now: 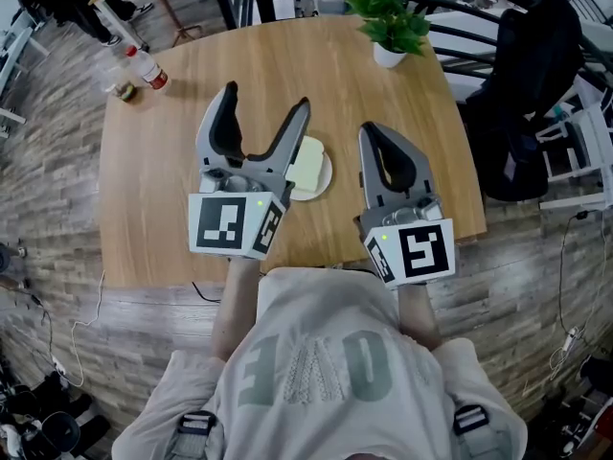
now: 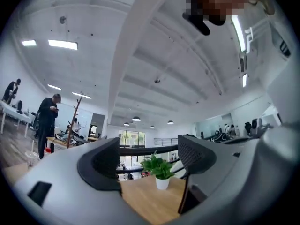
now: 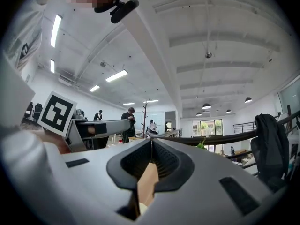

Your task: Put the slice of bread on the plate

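A pale slice of bread (image 1: pixel 306 163) lies on a small white plate (image 1: pixel 325 180) in the middle of the round wooden table (image 1: pixel 153 190). My left gripper (image 1: pixel 265 102) is held high over the table just left of the plate, jaws wide open and empty; its right finger hides the bread's left edge. In the left gripper view the left gripper (image 2: pixel 149 154) points level across the room, with only the far plant between its jaws. My right gripper (image 1: pixel 368 130) hangs to the right of the plate, shut on nothing; in its own view the right gripper's (image 3: pixel 151 140) tips meet.
A potted plant (image 1: pixel 391 22) stands at the table's far edge. A bottle (image 1: pixel 147 67) and a small jar (image 1: pixel 123 91) sit at the far left. A dark chair with a jacket (image 1: pixel 532 94) stands right of the table. People stand in the room beyond.
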{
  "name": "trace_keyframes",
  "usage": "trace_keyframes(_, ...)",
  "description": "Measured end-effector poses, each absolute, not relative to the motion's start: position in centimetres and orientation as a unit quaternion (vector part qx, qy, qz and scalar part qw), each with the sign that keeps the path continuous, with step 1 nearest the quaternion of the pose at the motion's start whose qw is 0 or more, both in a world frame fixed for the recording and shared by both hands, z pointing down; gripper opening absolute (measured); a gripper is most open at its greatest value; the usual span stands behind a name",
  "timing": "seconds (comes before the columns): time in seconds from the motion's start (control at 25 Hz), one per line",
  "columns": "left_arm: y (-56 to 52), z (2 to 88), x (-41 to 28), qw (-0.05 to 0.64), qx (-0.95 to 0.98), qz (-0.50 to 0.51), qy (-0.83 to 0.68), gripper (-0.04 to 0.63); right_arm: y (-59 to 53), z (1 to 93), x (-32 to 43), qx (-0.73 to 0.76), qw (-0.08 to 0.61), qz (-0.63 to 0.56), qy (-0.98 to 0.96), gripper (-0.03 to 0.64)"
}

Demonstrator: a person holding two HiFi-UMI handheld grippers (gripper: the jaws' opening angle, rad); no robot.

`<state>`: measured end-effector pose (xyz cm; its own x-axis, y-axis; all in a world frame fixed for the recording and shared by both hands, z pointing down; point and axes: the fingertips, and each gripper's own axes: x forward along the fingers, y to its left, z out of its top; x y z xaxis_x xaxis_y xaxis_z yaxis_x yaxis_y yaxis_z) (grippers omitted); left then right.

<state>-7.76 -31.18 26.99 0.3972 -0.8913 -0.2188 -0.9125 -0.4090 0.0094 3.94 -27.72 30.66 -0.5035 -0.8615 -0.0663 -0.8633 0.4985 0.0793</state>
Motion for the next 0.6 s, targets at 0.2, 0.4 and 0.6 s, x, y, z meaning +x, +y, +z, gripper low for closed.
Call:
trace_keyframes(0.2,-29.9,25.1,-9.5,0.075,-0.810,0.144,0.564,0.345,-27.2,29.4,3.4,-0.496,0.044,0.058,0.865,0.020)
trace_keyframes(0.4,-28.1,24.1,-11.5,0.121,-0.776,0.168,0.596,0.009,-27.3,29.2,3.1,-0.497,0.049,0.056,0.865,0.020)
trace_keyframes(0.6,-28.4,25.8,-12.3,0.117,-0.766,0.140,0.616,0.008,-27.3,29.8,2.6,-0.495,0.031,0.060,0.866,0.020)
